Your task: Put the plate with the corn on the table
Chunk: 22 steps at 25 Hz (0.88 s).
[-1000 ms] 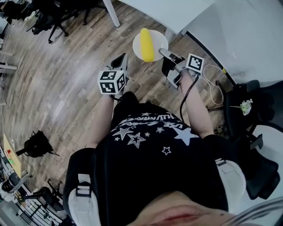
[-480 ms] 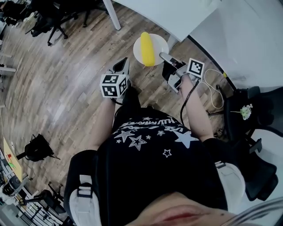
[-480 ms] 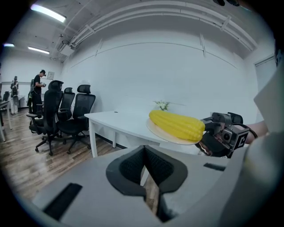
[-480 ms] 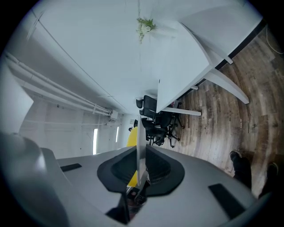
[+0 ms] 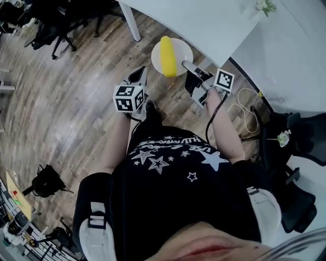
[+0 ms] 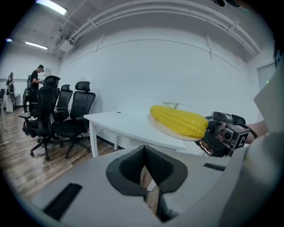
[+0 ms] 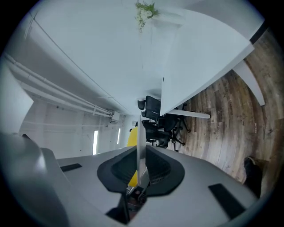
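A white plate [image 5: 181,47] bearing a yellow corn cob [image 5: 166,55] hangs in the air just in front of the white table [image 5: 204,20]. My right gripper [image 5: 187,65] is shut on the plate's near rim. In the right gripper view the plate [image 7: 140,146] stands edge-on between the jaws, with the corn [image 7: 132,137] on its left. My left gripper [image 5: 138,75] floats left of the plate, apart from it, jaws together and empty. The left gripper view shows corn [image 6: 177,120], plate [image 6: 171,132] and right gripper [image 6: 222,135] above the table's edge [image 6: 120,122].
Black office chairs [image 5: 56,23] stand at the upper left on the wood floor, and another [image 5: 300,137] at the right. A white cable [image 5: 244,109] lies by the table. Small flowers [image 5: 265,6] sit on the table. A black bag [image 5: 45,181] rests at the left.
Both grippers and the plate with the corn have moved forward toward the table. The table's edge and the flowers on it have come further into view.
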{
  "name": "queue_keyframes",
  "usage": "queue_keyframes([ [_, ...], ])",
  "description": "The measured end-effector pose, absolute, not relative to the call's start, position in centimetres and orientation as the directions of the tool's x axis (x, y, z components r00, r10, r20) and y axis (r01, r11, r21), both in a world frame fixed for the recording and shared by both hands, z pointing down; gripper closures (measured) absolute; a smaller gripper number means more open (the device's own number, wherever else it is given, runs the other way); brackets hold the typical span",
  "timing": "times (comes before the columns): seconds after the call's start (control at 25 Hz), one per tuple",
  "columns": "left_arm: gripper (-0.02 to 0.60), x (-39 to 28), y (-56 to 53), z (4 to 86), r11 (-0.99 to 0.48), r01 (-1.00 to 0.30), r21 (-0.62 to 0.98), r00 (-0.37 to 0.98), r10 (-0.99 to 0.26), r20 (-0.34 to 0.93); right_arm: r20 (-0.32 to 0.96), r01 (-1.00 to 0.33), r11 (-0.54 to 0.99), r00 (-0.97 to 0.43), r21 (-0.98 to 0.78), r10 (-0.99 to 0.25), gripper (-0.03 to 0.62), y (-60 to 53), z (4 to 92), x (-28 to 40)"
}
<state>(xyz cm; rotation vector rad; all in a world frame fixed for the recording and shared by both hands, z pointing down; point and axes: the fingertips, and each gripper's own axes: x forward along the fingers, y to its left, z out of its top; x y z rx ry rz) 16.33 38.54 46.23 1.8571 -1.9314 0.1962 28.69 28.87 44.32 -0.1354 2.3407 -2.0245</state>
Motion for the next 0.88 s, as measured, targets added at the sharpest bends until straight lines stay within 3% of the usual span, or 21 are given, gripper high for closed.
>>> queue_keyframes([
  [0.28, 0.575, 8.0, 34.1, 44.8, 0.066, -0.977, 0.203, 0.016, -0.925, 0.378, 0.02, -0.038, 0.14, -0.992, -0.989, -0.126, 0.553, 24.8, 43.7, 21.1],
  [0.88, 0.575, -2.1, 30.6, 45.4, 0.006, -0.974, 0.228, 0.08, -0.928, 0.365, 0.029, -0.056, 0.142, -0.982, -0.988, -0.186, 0.553, 21.5, 43.8, 11.5],
])
